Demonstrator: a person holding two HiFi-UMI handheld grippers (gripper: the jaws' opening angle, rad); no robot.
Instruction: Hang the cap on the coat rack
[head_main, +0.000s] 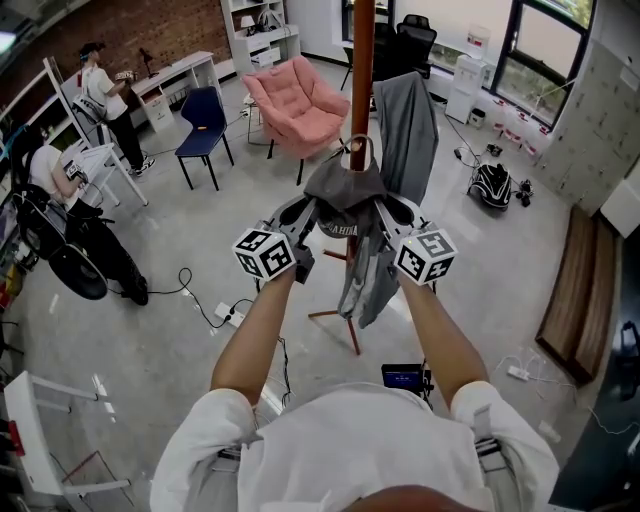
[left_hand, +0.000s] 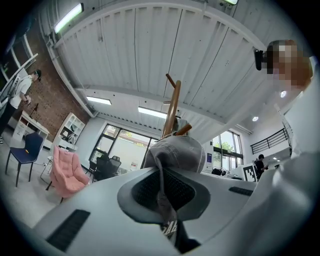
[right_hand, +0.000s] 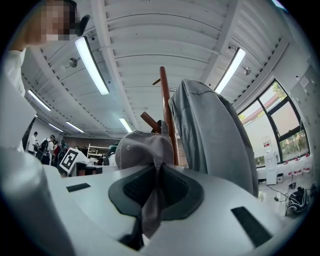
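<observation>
Cap (head_main: 345, 190) is light, floppy cloth, up against the coat rack (head_main: 362, 60) pole near a peg, with left gripper (left_hand: 162, 197) and right gripper (right_hand: 155, 195) jaws each pinching its rim edge; best hold there, as the crown sags.

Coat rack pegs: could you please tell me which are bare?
Seemingly bare: the short wooden peg beside the grey fabric cap and the small peg higher up the brown wooden pole. The pole's other side is crowded by a hanging grey jacket.
</observation>
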